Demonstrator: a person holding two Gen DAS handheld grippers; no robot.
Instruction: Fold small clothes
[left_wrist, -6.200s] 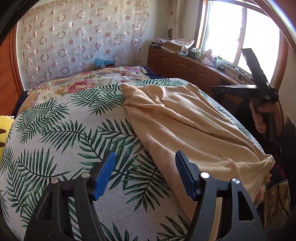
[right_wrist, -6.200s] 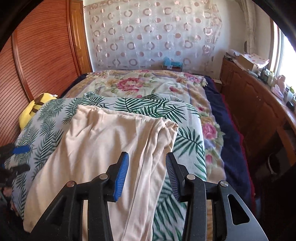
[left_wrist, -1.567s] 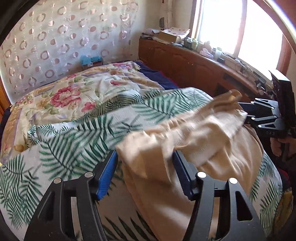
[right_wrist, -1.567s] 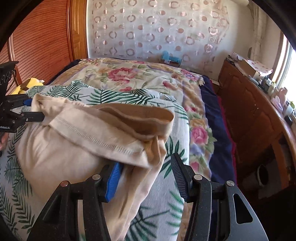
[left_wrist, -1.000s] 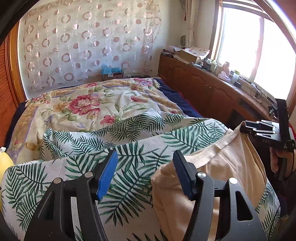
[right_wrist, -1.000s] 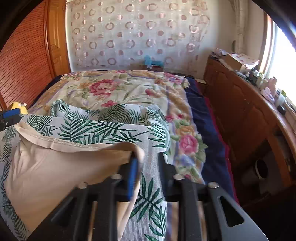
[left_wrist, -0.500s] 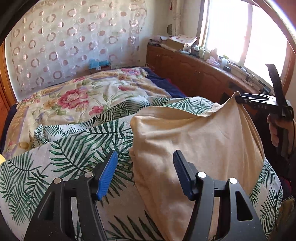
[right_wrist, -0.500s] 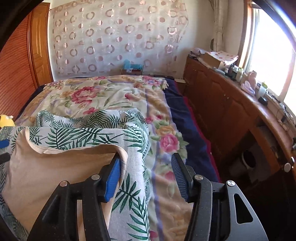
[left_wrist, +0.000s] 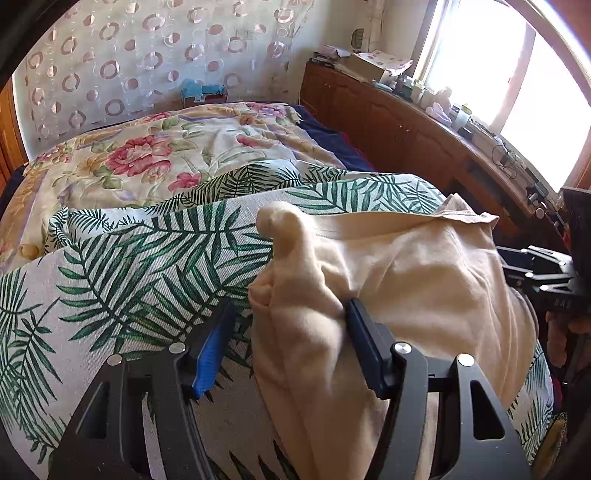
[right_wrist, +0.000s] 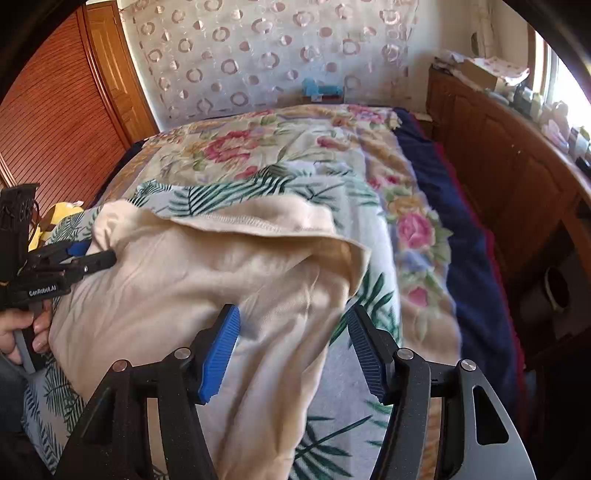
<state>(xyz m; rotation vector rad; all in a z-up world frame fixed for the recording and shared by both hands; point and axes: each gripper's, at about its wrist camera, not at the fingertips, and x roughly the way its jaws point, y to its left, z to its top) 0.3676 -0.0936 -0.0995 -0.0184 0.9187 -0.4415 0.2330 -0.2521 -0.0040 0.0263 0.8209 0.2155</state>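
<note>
Left claw (left_wrist: 288, 343) parted around bunched soft cream garment (left_wrist: 424, 280), right claw (right_wrist: 291, 350) released, leaf-print bedspread (left_wrist: 122, 266).

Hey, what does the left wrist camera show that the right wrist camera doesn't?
Only the left wrist view shows the bright window and a bunched fold of the beige garment between the left gripper fingers. Only the right wrist view shows the wooden slatted door, a yellow plush toy, and the right gripper open over the garment's corner. Both share the palm-leaf bedspread and the circle-patterned curtain.
</note>
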